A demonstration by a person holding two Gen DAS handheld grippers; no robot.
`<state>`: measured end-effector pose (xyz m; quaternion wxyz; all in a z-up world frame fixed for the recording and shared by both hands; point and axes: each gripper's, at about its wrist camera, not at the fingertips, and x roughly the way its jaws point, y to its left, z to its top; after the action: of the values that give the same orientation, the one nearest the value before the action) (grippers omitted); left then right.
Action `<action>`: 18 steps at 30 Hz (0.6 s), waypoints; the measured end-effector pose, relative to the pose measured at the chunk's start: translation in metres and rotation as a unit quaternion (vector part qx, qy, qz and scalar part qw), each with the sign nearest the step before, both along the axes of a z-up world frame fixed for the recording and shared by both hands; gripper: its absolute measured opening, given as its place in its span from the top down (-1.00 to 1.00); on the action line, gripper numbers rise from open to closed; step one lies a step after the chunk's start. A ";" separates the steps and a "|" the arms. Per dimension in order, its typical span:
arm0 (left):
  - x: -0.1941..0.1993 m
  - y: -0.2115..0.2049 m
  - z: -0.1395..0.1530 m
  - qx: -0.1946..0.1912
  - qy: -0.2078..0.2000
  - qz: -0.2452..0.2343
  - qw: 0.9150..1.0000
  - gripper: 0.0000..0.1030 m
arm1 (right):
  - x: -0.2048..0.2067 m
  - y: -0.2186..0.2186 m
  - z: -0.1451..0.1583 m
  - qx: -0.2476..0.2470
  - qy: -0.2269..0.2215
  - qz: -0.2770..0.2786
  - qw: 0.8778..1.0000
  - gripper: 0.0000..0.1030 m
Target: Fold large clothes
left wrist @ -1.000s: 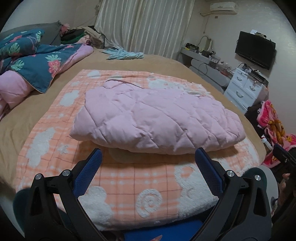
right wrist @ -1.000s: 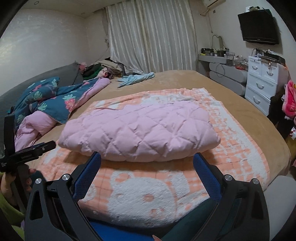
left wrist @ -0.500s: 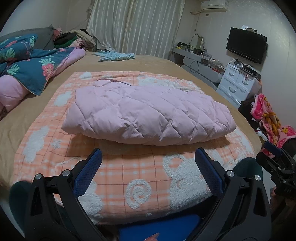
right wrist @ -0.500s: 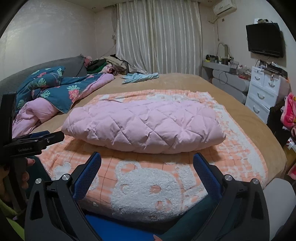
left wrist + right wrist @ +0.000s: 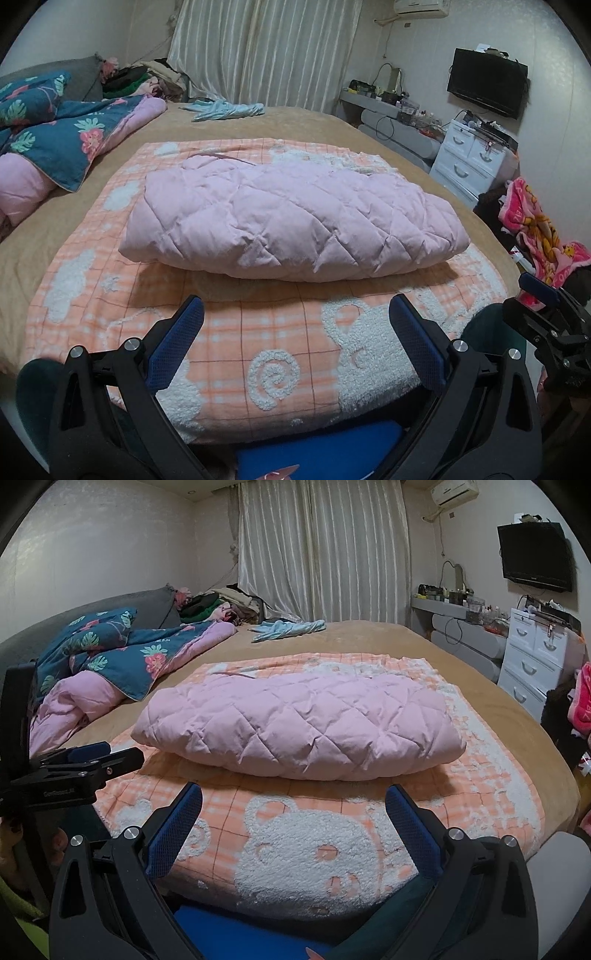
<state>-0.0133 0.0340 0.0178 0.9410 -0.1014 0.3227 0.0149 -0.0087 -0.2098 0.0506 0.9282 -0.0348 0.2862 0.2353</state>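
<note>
Both cameras have pulled back a bit since a second ago, so more blanket shows up front. Left wrist view: left gripper (image 5: 295, 314) jaws spread wide, holding nothing, hovering over the orange checked blanket (image 5: 280, 350); the folded pink quilted coat (image 5: 291, 218) sits on that blanket on the bed (image 5: 303, 122). Right wrist view: right gripper (image 5: 293, 801) jaws wide apart too, empty, coat just beyond them.

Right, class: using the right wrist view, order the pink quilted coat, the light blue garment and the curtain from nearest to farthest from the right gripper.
1. Pink quilted coat, folded, straight ahead of the right gripper.
2. Light blue garment, far side of the bed.
3. Curtain, back wall.
</note>
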 end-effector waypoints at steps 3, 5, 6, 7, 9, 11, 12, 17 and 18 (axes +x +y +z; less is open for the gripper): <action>0.000 0.000 0.000 -0.001 -0.001 -0.001 1.000 -0.82 | 0.001 0.000 -0.001 -0.003 0.004 -0.001 1.000 -0.92; 0.000 0.000 0.000 -0.001 -0.002 -0.002 1.000 -0.82 | 0.001 0.001 -0.001 -0.002 0.005 0.000 1.000 -0.92; 0.000 0.000 0.000 0.000 -0.003 -0.001 1.000 -0.82 | 0.001 0.001 -0.002 -0.001 0.006 0.000 1.000 -0.92; -0.001 0.000 0.001 0.001 -0.003 -0.001 1.000 -0.82 | 0.001 0.001 -0.002 -0.002 0.005 0.000 1.000 -0.92; -0.001 0.000 0.001 0.002 -0.003 -0.002 1.000 -0.82 | 0.001 0.001 -0.002 -0.001 0.005 0.000 1.000 -0.92; -0.001 0.000 0.001 0.004 -0.001 -0.001 1.000 -0.82 | 0.001 0.001 -0.001 -0.002 0.005 0.000 1.000 -0.92; 0.000 0.000 0.001 0.004 -0.001 -0.001 1.000 -0.82 | 0.001 0.001 -0.002 -0.001 0.006 0.000 1.000 -0.92; 0.000 0.000 0.002 0.004 -0.002 0.000 1.000 -0.82 | 0.001 0.001 -0.001 -0.001 0.005 0.000 1.000 -0.92; 0.000 0.000 0.002 0.004 -0.002 0.000 1.000 -0.82 | 0.001 0.001 -0.001 0.000 0.006 0.000 1.000 -0.92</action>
<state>-0.0134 0.0342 0.0196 0.9419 -0.0972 0.3210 0.0161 -0.0077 -0.2091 0.0492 0.9264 -0.0337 0.2916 0.2356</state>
